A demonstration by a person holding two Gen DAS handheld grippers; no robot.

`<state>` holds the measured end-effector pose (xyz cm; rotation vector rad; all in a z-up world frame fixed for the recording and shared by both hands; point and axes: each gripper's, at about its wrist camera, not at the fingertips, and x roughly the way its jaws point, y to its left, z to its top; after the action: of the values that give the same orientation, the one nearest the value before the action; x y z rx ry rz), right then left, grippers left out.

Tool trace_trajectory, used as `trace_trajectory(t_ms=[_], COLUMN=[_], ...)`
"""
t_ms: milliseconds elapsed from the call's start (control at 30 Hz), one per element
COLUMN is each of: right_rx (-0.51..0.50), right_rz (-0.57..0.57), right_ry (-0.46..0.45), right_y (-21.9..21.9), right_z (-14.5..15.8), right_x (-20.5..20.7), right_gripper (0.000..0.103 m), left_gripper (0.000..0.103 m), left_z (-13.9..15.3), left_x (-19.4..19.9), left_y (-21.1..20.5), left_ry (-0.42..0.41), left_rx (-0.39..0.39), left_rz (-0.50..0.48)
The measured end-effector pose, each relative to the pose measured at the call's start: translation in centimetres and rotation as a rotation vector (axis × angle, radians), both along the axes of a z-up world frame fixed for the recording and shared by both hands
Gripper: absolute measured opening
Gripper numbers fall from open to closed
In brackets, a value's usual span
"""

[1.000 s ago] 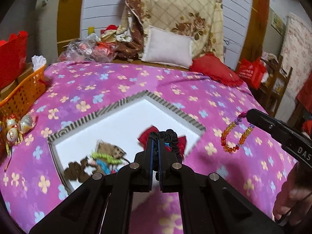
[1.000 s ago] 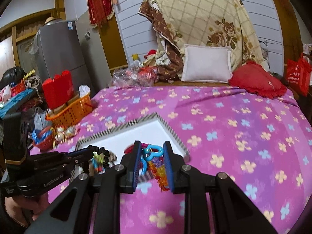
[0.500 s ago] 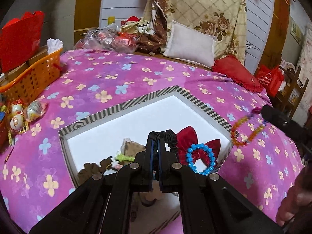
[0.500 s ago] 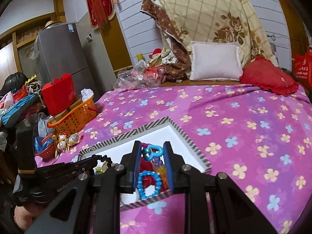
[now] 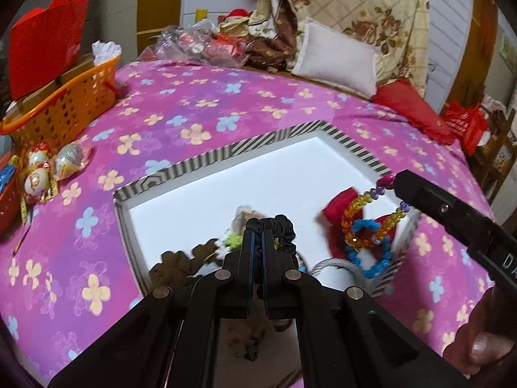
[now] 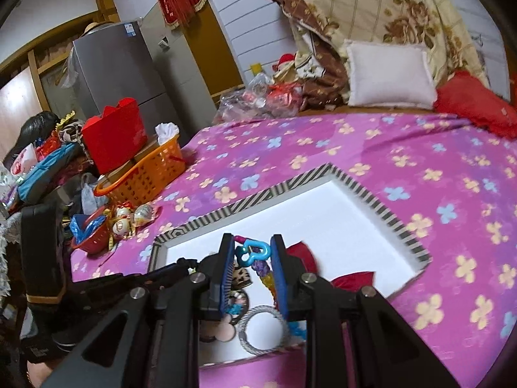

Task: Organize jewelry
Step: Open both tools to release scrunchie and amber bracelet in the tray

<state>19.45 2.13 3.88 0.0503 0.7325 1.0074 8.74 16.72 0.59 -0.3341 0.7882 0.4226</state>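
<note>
A white tray with a black-and-white striped rim (image 5: 206, 158) (image 6: 245, 205) lies on the pink flowered bedspread. My left gripper (image 5: 258, 236) is shut on a black scrunchie (image 5: 286, 229) and hangs over the tray's near part. My right gripper (image 6: 250, 245) is shut on the blue heart clasp (image 6: 252, 252) of an orange, yellow and purple beaded bracelet (image 5: 358, 207), which dangles over a red bow (image 5: 337, 208) in the tray. A blue bead bracelet (image 5: 368, 253), a grey cord ring (image 6: 263, 326), brown pieces (image 5: 181, 262) and a green piece (image 5: 232, 241) also lie there.
An orange basket (image 5: 64, 103) and foil-wrapped eggs (image 5: 68, 160) sit at the bed's left edge, with a red bag (image 6: 113, 135) and a grey fridge (image 6: 116, 64) behind. A white pillow (image 5: 336, 58) and a red cushion (image 5: 407, 106) lie at the far end.
Both grippers have come forward and down over the tray. The beaded bracelet, earlier out over the bedspread to the right, now hangs inside the tray's rim above the red bow.
</note>
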Motion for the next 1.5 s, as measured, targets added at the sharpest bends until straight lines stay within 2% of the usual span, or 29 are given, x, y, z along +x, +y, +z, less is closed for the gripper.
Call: trace_trajectory(t_ms=[333, 533, 733, 900, 967, 1067, 1100, 1167, 1267, 1400, 1500], right_rx=[0.002, -0.029, -0.070, -0.067, -0.070, -0.069, -0.065, -0.065, -0.063, -0.069, -0.082], right_rz=[-0.088, -0.095, -0.115, -0.124, -0.122, -0.124, -0.126, -0.131, -0.136, -0.143, -0.151], right_ry=[0.138, 0.158, 0.145, 0.164, 0.164, 0.159, 0.154, 0.151, 0.151, 0.156, 0.159], right_y=[-1.1, -1.2, -1.0, -1.4, -1.3, -1.4, -1.4, -1.6, -1.8, -2.3, -2.8], right_z=[-3.7, -4.9, -5.5, -5.9, -5.9, -5.8, -5.7, -5.6, -5.4, -5.2, -4.8], right_x=[3.5, 4.2, 4.4, 4.6, 4.6, 4.5, 4.5, 4.5, 4.5, 4.4, 4.2], right_gripper=[0.023, 0.023, 0.024, 0.024, 0.027, 0.041, 0.044, 0.044, 0.045, 0.047, 0.056], left_gripper=[0.000, 0.000, 0.000, 0.000, 0.000, 0.001, 0.003, 0.016, 0.027, 0.035, 0.037], left_z=[-0.8, -1.7, -2.0, -2.1, -2.1, -2.3, -2.4, -2.5, -2.6, -2.6, -2.3], left_x=[0.1, 0.3, 0.3, 0.2, 0.2, 0.2, 0.2, 0.1, -0.1, -0.2, -0.6], left_y=[0.2, 0.4, 0.8, 1.0, 1.0, 1.3, 1.5, 1.8, 2.2, 2.6, 2.9], left_ry=[0.039, 0.085, 0.097, 0.107, 0.107, 0.115, 0.120, 0.129, 0.131, 0.140, 0.121], left_rx=[0.015, 0.011, 0.005, 0.003, -0.001, -0.011, -0.012, -0.007, -0.006, -0.001, -0.009], left_rz=[0.018, 0.025, 0.041, 0.052, 0.052, 0.064, 0.070, 0.088, 0.113, 0.125, 0.139])
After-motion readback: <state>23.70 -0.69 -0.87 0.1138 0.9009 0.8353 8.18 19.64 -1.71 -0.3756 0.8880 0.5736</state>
